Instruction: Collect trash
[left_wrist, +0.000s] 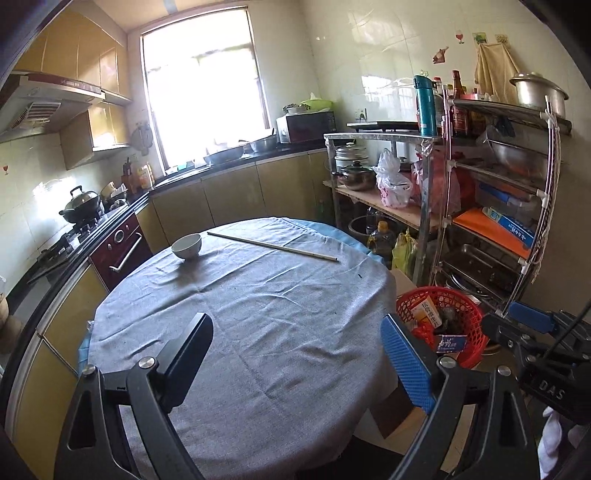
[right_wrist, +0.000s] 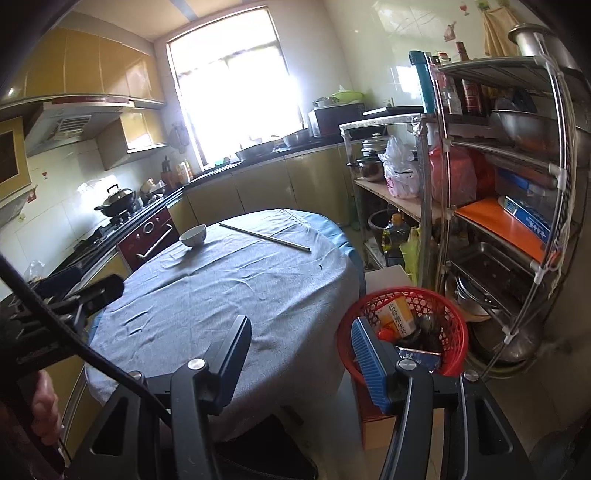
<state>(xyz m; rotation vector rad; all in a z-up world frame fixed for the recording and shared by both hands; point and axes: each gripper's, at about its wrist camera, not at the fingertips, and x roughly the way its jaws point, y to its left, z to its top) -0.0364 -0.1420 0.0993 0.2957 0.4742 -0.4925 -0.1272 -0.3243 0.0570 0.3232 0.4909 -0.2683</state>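
Beside the cloth-covered counter (left_wrist: 258, 314), a red basket (right_wrist: 452, 321) holds cartons and wrappers. Both the left gripper (left_wrist: 297, 343) and the right gripper (right_wrist: 301, 347) have their fingers spread wide, holding nothing. On the counter sit a white bowl (left_wrist: 187, 246) and chopsticks (left_wrist: 272, 246).

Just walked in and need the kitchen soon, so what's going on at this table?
A person is collecting trash with a handheld gripper in each hand. Both the left gripper and the right gripper are open and hold nothing, hovering over the near edge of the cloth-covered table. The red basket beside the table already holds packaging. Only a white bowl and chopsticks remain on the cloth.
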